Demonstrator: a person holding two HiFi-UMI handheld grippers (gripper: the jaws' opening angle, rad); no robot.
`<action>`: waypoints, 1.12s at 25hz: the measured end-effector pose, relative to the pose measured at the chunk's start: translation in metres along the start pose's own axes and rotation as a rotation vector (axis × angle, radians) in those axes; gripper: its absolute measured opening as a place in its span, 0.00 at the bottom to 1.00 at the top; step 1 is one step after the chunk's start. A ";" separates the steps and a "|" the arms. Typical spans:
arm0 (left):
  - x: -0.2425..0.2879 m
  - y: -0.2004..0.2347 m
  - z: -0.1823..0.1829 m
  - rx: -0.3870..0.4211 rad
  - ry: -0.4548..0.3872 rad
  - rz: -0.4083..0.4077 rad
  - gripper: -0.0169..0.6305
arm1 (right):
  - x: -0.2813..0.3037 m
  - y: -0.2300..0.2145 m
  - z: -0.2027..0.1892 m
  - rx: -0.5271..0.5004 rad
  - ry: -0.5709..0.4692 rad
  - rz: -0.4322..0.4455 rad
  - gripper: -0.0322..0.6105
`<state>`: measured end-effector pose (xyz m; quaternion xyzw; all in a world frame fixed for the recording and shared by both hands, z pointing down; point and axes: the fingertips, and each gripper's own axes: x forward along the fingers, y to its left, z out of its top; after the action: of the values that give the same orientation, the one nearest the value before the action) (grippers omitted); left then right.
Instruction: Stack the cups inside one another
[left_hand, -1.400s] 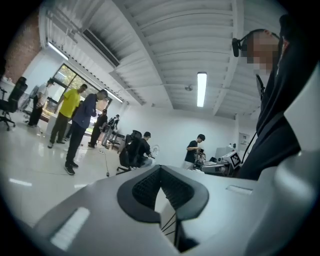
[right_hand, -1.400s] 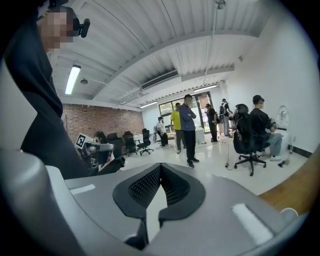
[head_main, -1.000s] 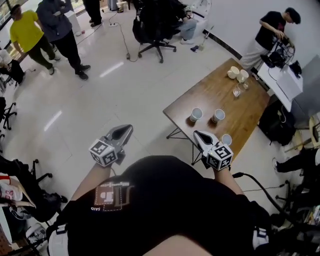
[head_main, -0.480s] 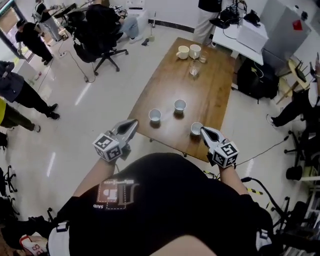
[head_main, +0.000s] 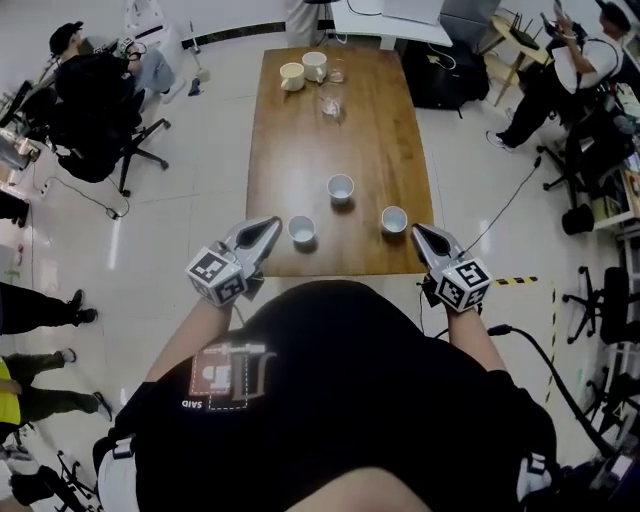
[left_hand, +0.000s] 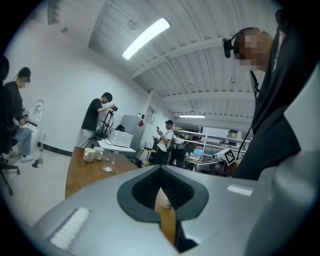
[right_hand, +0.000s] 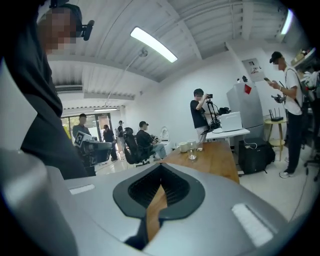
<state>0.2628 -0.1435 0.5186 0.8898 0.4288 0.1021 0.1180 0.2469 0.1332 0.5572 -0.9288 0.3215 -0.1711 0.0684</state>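
A black swivel office chair (head_main: 100, 120) stands on the pale tiled floor (head_main: 190, 190) at far left, well apart from the long brown wooden counter (head_main: 370, 130). The left gripper (head_main: 270, 225), a grey two-jaw tool with a square-marker cube (head_main: 217, 277) at its back, is held out level at the counter's near left corner. Its own view shows its jaws brought together with nothing between them; only a sliver of wood shows through the slit.

Just beside its tip, to the right, the nearest small white cup (head_main: 302, 230) stands upright close to the counter's near edge. The middle small white cup (head_main: 341, 187) stands farther along the wood, also upright. The right-hand small white cup (head_main: 394, 219) stands level with the nearest one, just left of the right gripper (head_main: 418, 231). All three cups stand apart from each other, and none sits inside another.

The right gripper hangs over the counter's near right corner, tilted slightly down. Its jaws are closed and empty.

At the counter's far end two cream mugs (head_main: 292, 76) stand side by side, with a clear drinking glass (head_main: 330, 103) near them. A strip of yellow-and-black tape (head_main: 520, 281) lies on the floor to the right, and a black cable (head_main: 540, 350) trails past it.
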 end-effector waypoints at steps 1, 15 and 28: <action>-0.001 0.008 0.000 0.006 0.007 -0.022 0.02 | 0.001 0.005 -0.002 0.003 -0.001 -0.021 0.07; -0.008 -0.002 -0.027 -0.091 0.020 0.076 0.02 | -0.011 0.006 -0.039 -0.050 0.115 0.046 0.11; -0.069 0.022 -0.033 -0.129 -0.029 0.244 0.02 | 0.118 0.104 -0.059 -0.333 0.321 0.443 0.24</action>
<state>0.2274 -0.2069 0.5508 0.9274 0.3081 0.1300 0.1678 0.2525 -0.0221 0.6197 -0.7959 0.5460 -0.2416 -0.1004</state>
